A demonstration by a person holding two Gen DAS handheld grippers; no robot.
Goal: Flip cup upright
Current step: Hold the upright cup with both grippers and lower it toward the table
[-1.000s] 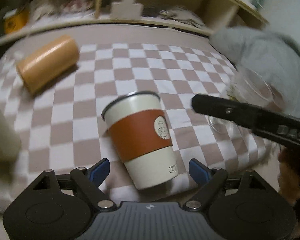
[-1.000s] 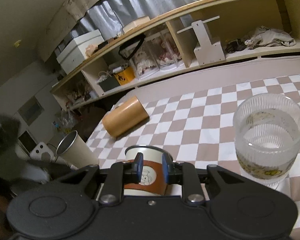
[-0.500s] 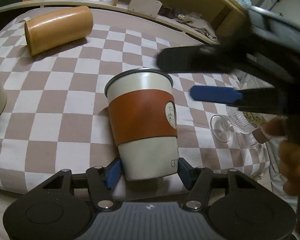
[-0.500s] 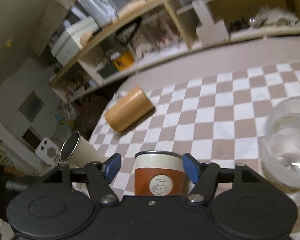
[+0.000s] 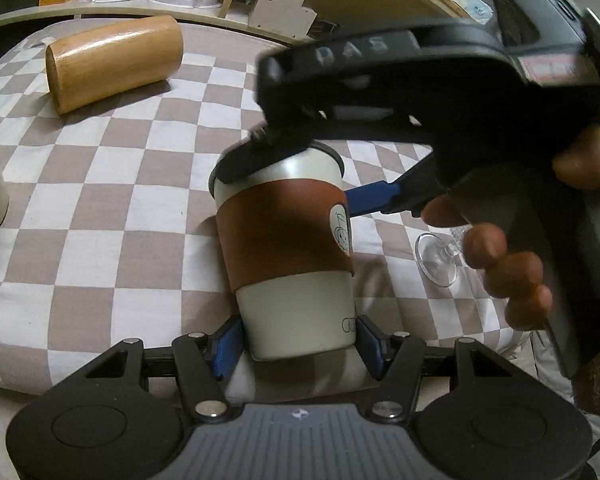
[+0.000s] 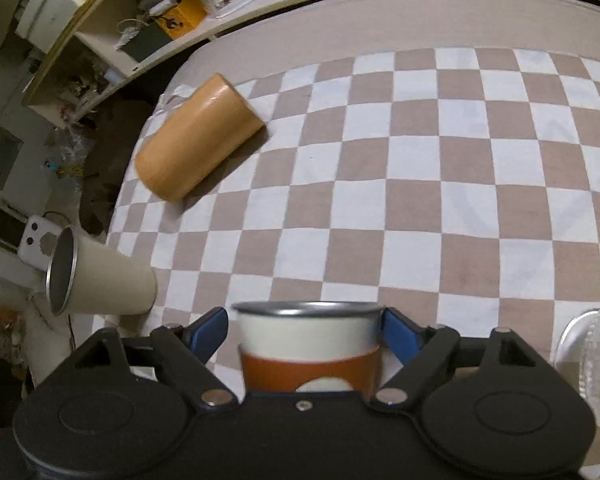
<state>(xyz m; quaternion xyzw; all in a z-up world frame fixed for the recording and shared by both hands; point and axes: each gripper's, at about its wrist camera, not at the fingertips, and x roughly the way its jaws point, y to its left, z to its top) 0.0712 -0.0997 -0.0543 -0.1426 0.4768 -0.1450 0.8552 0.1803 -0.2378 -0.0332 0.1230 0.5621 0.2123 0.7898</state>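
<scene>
A cream cup with a brown sleeve stands upright on the checkered cloth. My left gripper is shut on its base, blue pads touching both sides. My right gripper is open and straddles the cup's top from above; a small gap shows at each pad. In the left wrist view the right gripper hangs over the rim, one finger across the cup's mouth.
A wooden cylinder lies on its side at the far left. A cream metal-rimmed cup stands at the left edge. A glass with a stem stands right of the cup. Shelves run behind.
The left gripper's pads closed onto the cup's base. The right gripper opened, then came down over the cup's top. The cup went from tilted to upright.
</scene>
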